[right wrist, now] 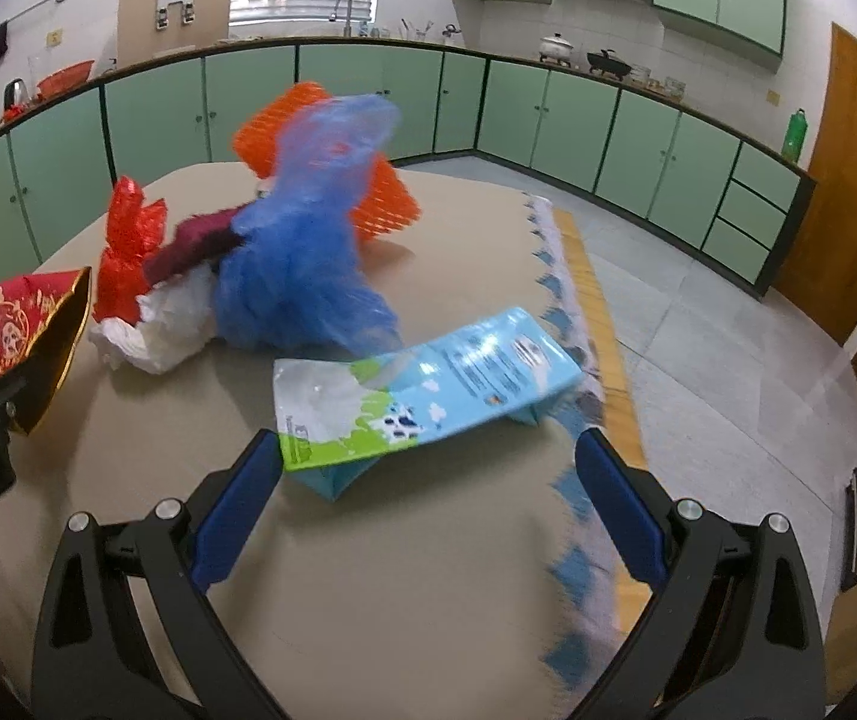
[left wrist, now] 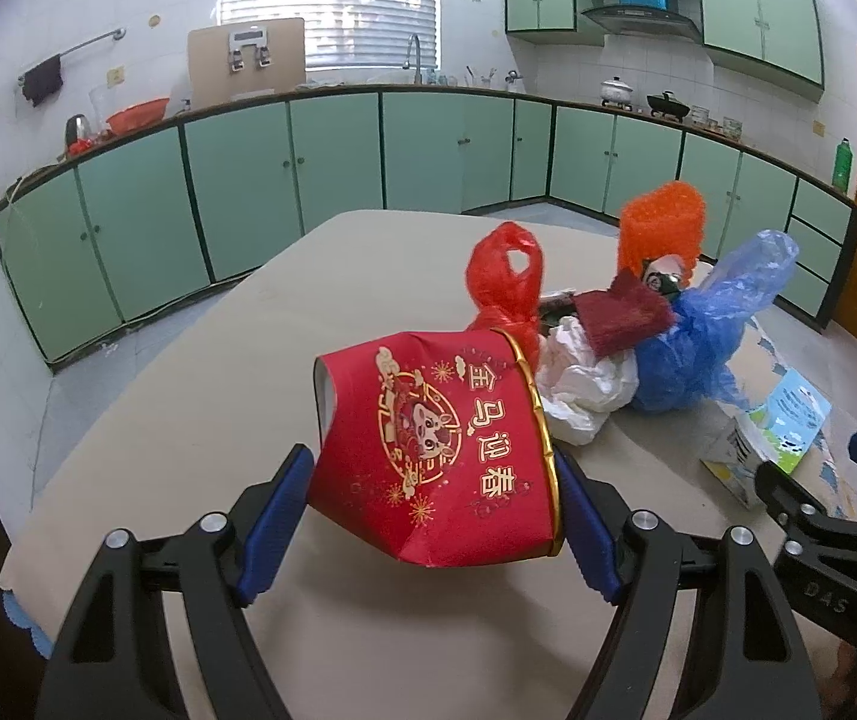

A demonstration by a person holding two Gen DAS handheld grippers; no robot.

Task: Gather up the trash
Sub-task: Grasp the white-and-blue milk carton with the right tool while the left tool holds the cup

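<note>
My left gripper [left wrist: 431,516] is shut on a crushed red paper cup with gold print [left wrist: 437,450], held just above the table; the cup also shows at the left of the right wrist view [right wrist: 14,336]. Behind it lies a heap of trash: a red plastic bag [left wrist: 503,279], white crumpled paper [left wrist: 584,384], a dark red sponge [left wrist: 623,312], a blue plastic bag [left wrist: 704,336] and an orange net [left wrist: 662,222]. My right gripper [right wrist: 428,498] is open, its fingers on either side of a flattened blue milk carton [right wrist: 428,384] lying on the table.
The trash lies on a round beige table [left wrist: 188,408] whose cloth has a blue-patterned edge [right wrist: 572,312] at the right. Green kitchen cabinets [left wrist: 332,156] line the far walls. A wooden door [right wrist: 848,198] stands at the right.
</note>
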